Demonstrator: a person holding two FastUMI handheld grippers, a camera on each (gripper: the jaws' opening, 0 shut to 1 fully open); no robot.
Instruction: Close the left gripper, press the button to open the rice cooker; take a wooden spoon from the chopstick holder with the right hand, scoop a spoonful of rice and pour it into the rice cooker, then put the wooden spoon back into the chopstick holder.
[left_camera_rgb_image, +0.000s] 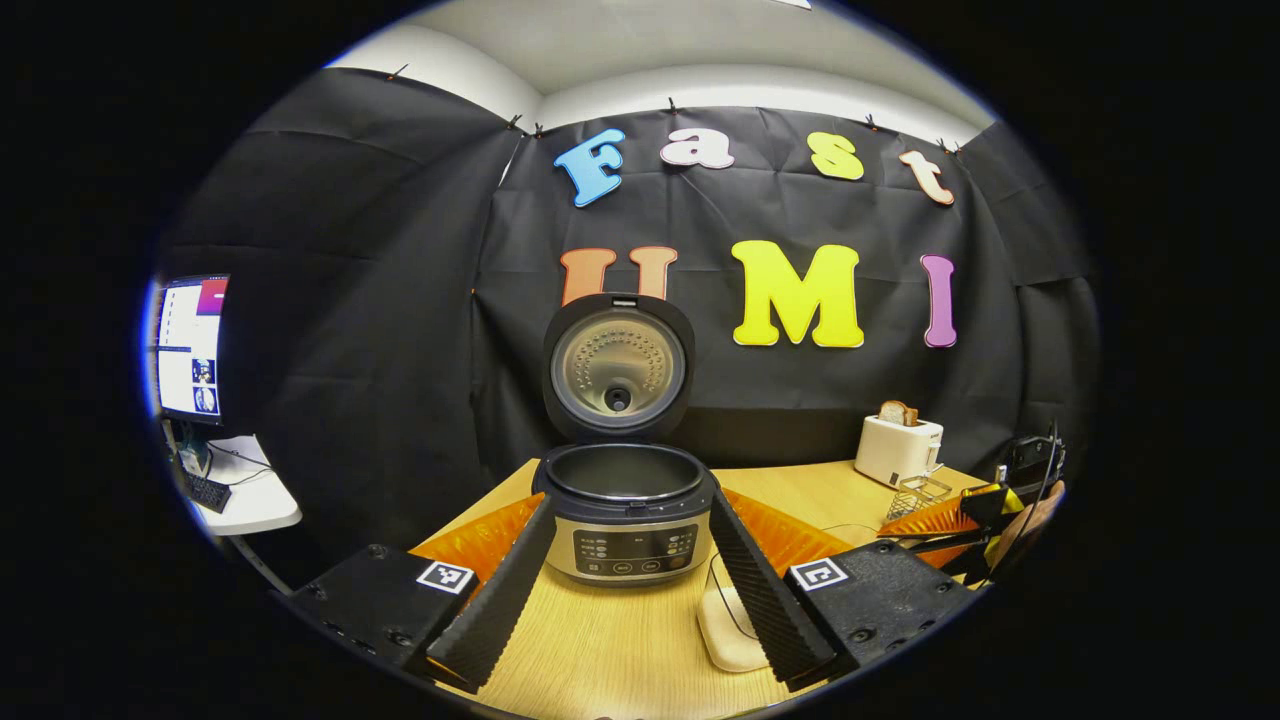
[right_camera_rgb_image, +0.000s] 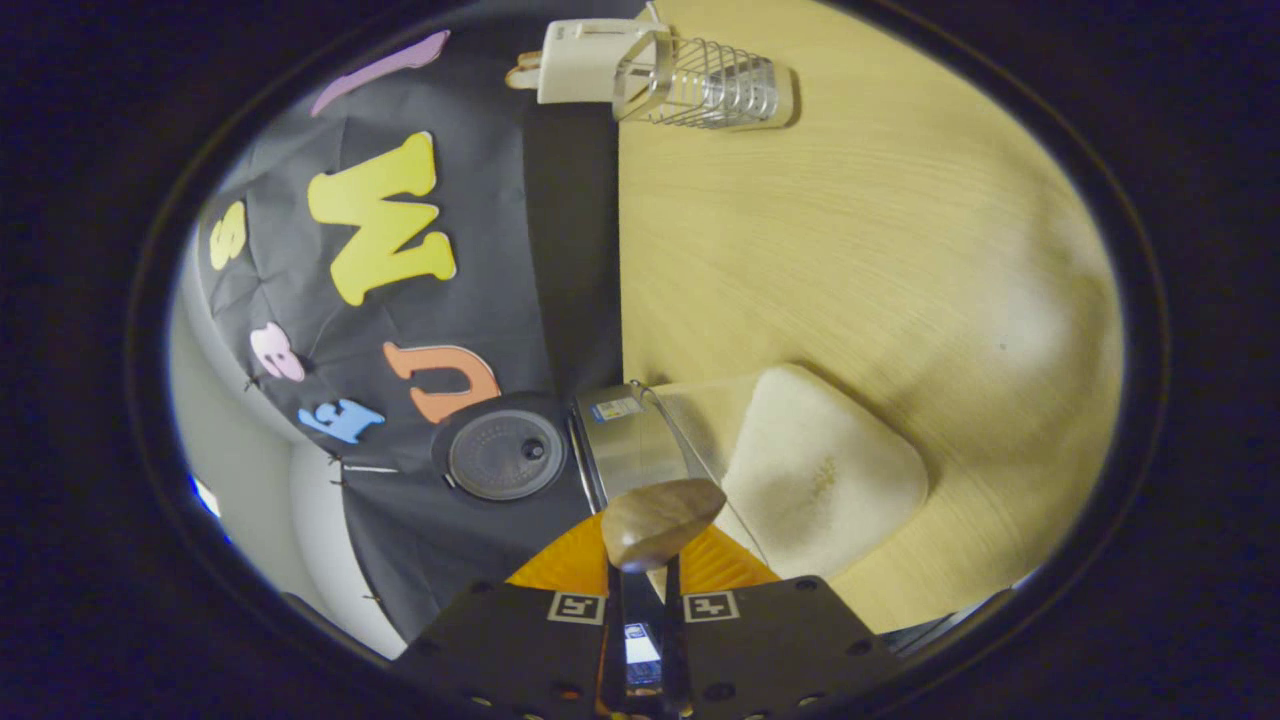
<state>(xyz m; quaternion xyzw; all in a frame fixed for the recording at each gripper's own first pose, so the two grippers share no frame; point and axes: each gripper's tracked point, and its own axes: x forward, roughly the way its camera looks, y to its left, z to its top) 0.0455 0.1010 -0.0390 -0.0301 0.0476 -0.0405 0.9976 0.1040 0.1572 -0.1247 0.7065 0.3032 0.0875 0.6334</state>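
Your rice cooker (left_camera_rgb_image: 628, 525) already stands open on the desk (left_camera_rgb_image: 620, 640), lid (left_camera_rgb_image: 618, 366) tipped up and back, so the button step looks done. Your left tool (left_camera_rgb_image: 628, 590) hangs in front of it with its 2 fingers spread wide apart, released and holding nothing.

Your right tool (right_camera_rgb_image: 641, 575) is clenched on the wooden spoon (right_camera_rgb_image: 662, 522): the handle runs down between the 2 fingers, which sit tight together, and the bowl sticks out ahead. That view is rolled about a quarter turn, so the spoon is probably lying on its side. I cannot tell whether any rice sits in the bowl; only its smooth wooden back shows.

The step in hand looks like the scoop or the carry, and I cannot say which. The cooker's inner pot (left_camera_rgb_image: 622, 472) looks dark and bare as far as its inside shows. The pale tray (right_camera_rgb_image: 820, 485) just beside the cooker holds something whitish with a small mark in the middle, perhaps the rice. The wire chopstick holder (right_camera_rgb_image: 708, 88) stands near the toaster (right_camera_rgb_image: 590, 60), well apart from the spoon.

Next, you need the bowl level and facing up before any dip or pour.
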